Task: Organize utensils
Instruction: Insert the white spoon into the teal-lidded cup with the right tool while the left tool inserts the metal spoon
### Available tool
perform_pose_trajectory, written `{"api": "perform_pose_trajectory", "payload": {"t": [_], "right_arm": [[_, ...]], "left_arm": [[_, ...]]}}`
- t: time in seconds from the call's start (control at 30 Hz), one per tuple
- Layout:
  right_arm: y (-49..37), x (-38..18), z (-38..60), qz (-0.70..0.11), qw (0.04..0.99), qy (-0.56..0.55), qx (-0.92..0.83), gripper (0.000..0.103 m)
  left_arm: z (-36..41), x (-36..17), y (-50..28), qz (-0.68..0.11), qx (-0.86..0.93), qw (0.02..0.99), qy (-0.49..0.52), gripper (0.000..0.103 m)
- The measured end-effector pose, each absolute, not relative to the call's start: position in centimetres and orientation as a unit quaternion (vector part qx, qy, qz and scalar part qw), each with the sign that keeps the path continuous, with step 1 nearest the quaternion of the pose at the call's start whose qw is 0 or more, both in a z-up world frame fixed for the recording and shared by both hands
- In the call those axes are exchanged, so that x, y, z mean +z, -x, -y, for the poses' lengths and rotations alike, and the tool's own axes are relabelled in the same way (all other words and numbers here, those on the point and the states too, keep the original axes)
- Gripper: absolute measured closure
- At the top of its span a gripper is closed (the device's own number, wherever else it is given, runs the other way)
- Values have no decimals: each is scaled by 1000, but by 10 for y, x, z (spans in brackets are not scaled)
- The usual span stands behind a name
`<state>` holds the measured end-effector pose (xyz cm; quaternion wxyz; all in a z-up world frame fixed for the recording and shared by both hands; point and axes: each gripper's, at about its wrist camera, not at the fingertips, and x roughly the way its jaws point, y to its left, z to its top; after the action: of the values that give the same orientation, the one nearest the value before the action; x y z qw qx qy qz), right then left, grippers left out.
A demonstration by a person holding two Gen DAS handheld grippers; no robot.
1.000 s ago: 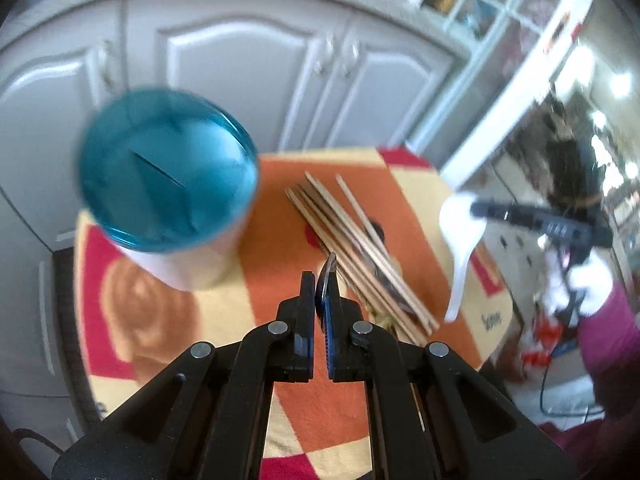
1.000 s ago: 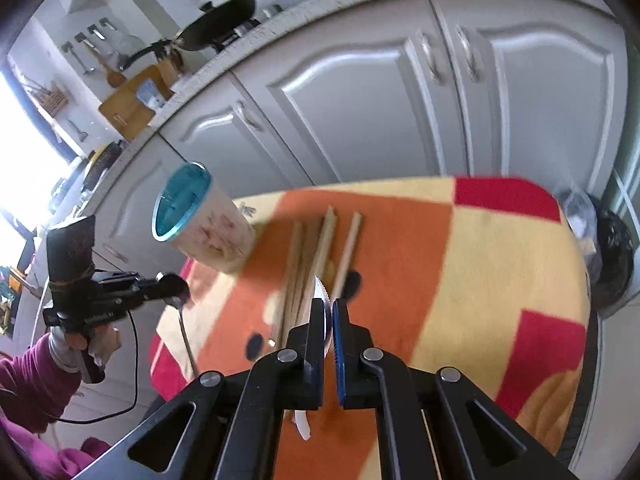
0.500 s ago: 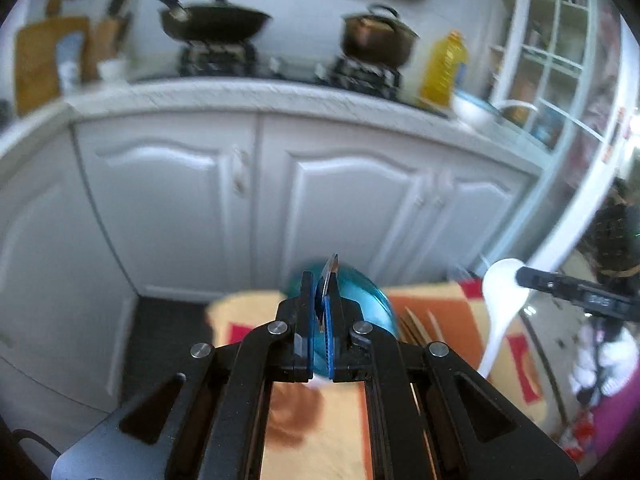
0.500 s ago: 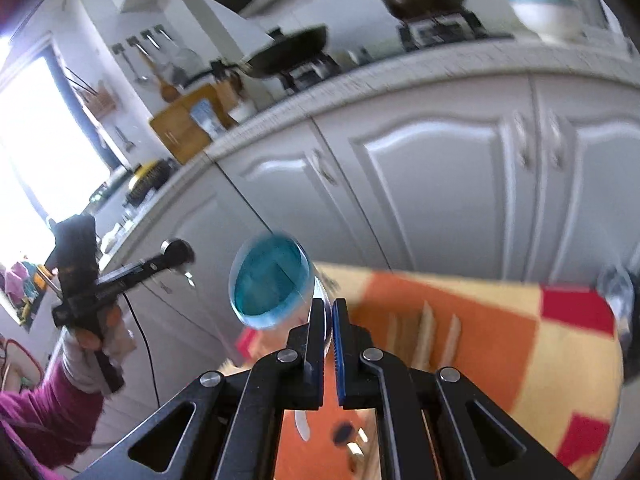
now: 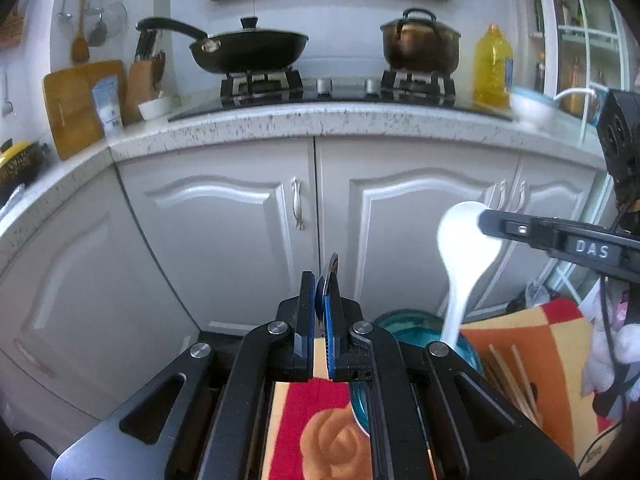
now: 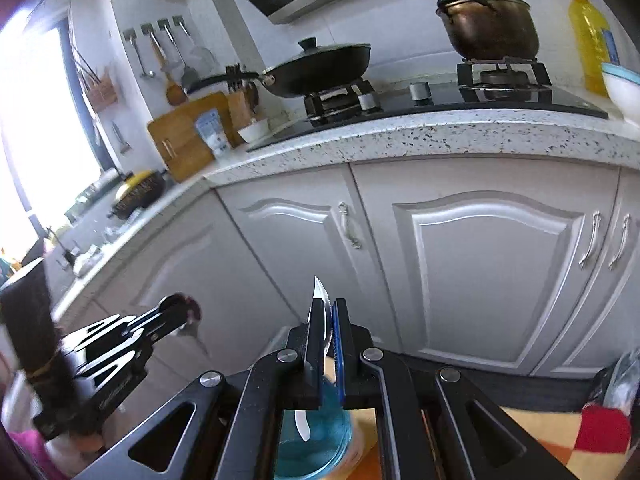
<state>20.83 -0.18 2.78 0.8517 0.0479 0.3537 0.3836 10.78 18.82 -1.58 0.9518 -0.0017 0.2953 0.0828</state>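
- Right gripper (image 6: 327,322) has its jaws pinched narrow on a white spoon (image 5: 464,248). In the left camera the bowl of it sits mid-right of the frame, with the handle pointing down at the blue-rimmed cup (image 5: 416,326) at lower centre. If the handle tip catches the rim instead of clearing it, I reckon the cup could tip or skid on the cloth.
- The grip is way up near the bowl end, so the long handle can swing. A tilt of the wrist might send it wide of the cup mouth.
- Left gripper (image 5: 320,300) is also clamped narrow, on a thin dark metal piece (image 5: 333,266) poking up past the tips in the middle of the frame. Can't tell what kind of utensil it is. A hold that thin looks like it could slip or twist.
- Both grippers are crowded near the same cup, so they might knock each other if both go in together.
- Chopsticks (image 5: 508,380) lie loose on the orange and red cloth (image 5: 552,344) at lower right, just beside the cup. A bumped cup could scatter them off the worktop.
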Motion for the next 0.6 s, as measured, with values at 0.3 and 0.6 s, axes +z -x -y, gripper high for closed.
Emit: {"api": "perform_pose_trajectory", "payload": {"t": [0.3, 0.6], "right_arm": [[-204, -21, -12, -395, 831, -18, 390, 99], [-190, -37, -17, -433, 807, 7, 401, 99]], "left_arm": [[-174, -47, -111, -323, 77, 943, -5, 101], [-161, -65, -110, -347, 76, 935, 3, 100]]}}
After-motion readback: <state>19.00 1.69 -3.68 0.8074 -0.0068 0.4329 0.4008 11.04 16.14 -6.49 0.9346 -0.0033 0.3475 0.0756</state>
